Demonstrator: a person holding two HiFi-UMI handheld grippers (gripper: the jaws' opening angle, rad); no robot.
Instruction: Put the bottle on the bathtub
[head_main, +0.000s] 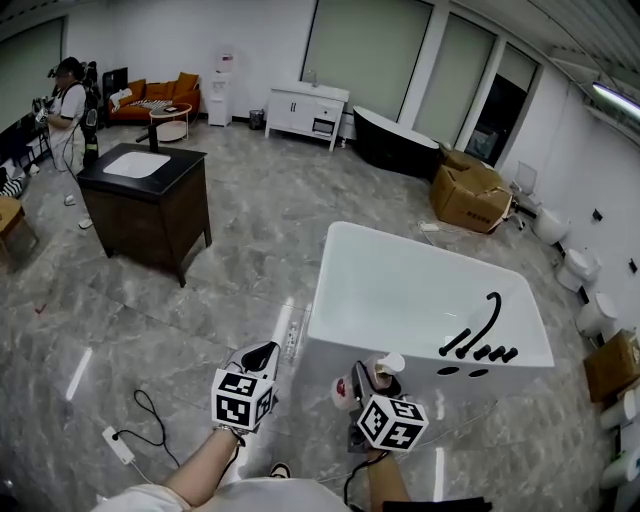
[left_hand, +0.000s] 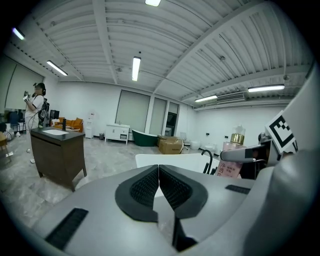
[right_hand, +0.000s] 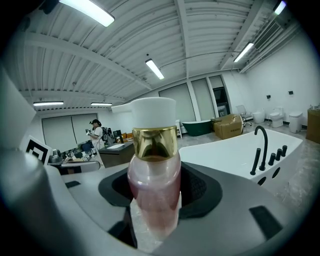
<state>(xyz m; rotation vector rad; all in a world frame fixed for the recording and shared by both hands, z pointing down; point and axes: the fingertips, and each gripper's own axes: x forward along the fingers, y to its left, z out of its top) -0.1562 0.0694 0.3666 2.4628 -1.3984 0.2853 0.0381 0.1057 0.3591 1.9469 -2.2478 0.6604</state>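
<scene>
A pink bottle (right_hand: 154, 192) with a gold collar and white pump top stands upright between the jaws of my right gripper (right_hand: 156, 200), which is shut on it. In the head view the right gripper (head_main: 372, 383) holds the bottle (head_main: 383, 368) just short of the near end of the white bathtub (head_main: 400, 262). The tub has a black faucet (head_main: 487, 318) on its right rim. My left gripper (left_hand: 158, 187) is shut with nothing in it; in the head view the left gripper (head_main: 262, 357) hovers over the floor left of the tub. The bottle (left_hand: 231, 159) also shows at the right of the left gripper view.
A dark vanity cabinet with a white basin (head_main: 150, 195) stands to the left. A white power strip and cable (head_main: 118, 444) lie on the marble floor. Cardboard boxes (head_main: 468, 192), a dark tub (head_main: 395, 140) and toilets (head_main: 578, 268) are farther off. A person (head_main: 70, 110) stands far left.
</scene>
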